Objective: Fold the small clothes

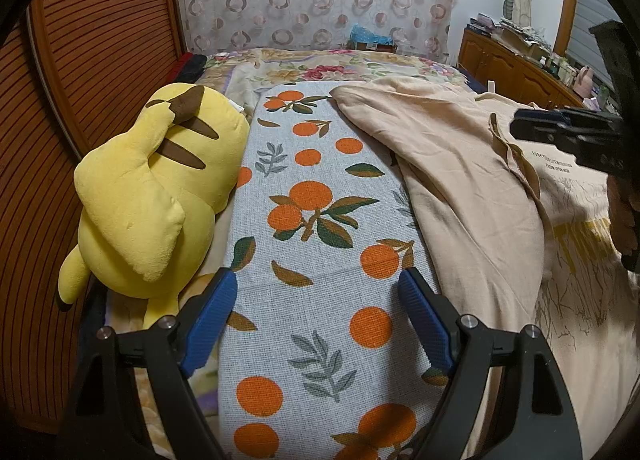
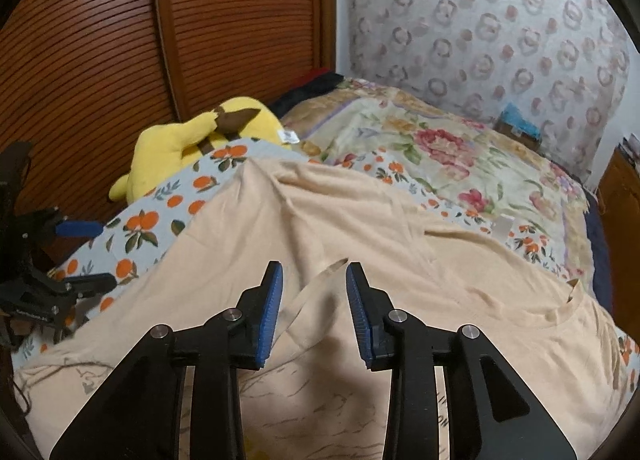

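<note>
Left gripper (image 1: 318,292) is held low over the orange-print cloth (image 1: 316,220), fingers spread wide with nothing between them, blue pads (image 1: 210,320) pointing along the length of the cloth. It's off the shirt, just left of its edge. In the right wrist view the same gripper (image 2: 86,256) shows at the far left, level and pointing in sideways over the print cloth, jaws apart.

Right gripper (image 2: 314,280) hangs over the beige T-shirt (image 2: 360,244), pointing forward and down at it. Its fingers are parted and hold nothing, though a raised fold or hem edge of the shirt stands in the gap between the blue pads (image 2: 270,316). Can't tell if either pad touches the fabric. From the left wrist view the right gripper (image 1: 520,128) comes in from the right edge, roughly horizontal, near the shirt's neckline; a bit of the person's hand (image 1: 622,216) is visible below it.

The T-shirt (image 1: 460,188) lies spread but wrinkled over the right part of the print cloth on the bed, print side partly up, neckline toward the right. A yellow plush toy (image 1: 160,196) lies beside the cloth on the left, against the wooden slatted door (image 1: 100,60). Floral bedspread (image 2: 460,156) lies beyond.
</note>
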A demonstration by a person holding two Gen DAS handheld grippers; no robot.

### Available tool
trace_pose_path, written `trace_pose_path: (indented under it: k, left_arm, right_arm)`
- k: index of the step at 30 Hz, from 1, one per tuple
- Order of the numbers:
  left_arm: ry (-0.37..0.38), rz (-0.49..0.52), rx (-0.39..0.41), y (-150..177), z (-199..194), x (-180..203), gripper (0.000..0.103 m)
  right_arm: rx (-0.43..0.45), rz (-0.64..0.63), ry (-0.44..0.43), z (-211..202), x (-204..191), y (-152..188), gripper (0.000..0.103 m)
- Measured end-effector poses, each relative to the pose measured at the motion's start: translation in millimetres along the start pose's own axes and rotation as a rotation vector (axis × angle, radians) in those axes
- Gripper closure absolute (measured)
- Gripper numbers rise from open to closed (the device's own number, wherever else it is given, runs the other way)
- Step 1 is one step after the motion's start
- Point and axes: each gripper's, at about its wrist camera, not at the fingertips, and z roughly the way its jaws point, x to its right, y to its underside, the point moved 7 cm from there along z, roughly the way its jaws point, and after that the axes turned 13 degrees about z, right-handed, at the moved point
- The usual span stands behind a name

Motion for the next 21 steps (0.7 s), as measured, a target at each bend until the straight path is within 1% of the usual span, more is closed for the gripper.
trace_pose_path:
  k: [5, 9, 11, 14, 16, 18, 21]
  left_arm:
    - [0.001, -0.001, 0.001, -0.1, -0.3, 0.4, 0.019]
    - [-0.013, -0.013, 0.002, 1.0, -1.7, 0.3, 0.019]
    - [-0.026, -0.022, 0.021, 1.8, -6.7, 0.4, 0.019]
    - [-0.039, -0.030, 0.072, 2.9, -20.5, 0.9, 0.019]
    - [-0.038, -0.031, 0.078, 4.4, -26.9, 2.5, 0.019]
    - [-0.039, -0.034, 0.096, 6.2, -35.5, 3.3, 0.019]
    - [-0.045, -0.031, 0.124, 9.5, -49.2, 6.3, 0.019]
  right_arm:
    - [-0.023, -0.002, -0.027, -9.6, -9.7, 15.2, 0.070]
    - [-0.055, -0.004, -0.063, -20.0, -22.7, 36.3, 0.070]
    - [-0.076, -0.013, -0.084, -24.8, -32.3, 48.0, 0.070]
    - [-0.094, -0.019, -0.112, -31.8, -44.5, 62.2, 0.070]
    - [-0.106, -0.014, -0.131, -34.0, -51.1, 70.7, 0.070]
    - [-0.110, -0.018, -0.129, -33.2, -54.3, 76.3, 0.070]
    - [-0.128, -0.006, -0.152, -29.8, -62.8, 83.6, 0.070]
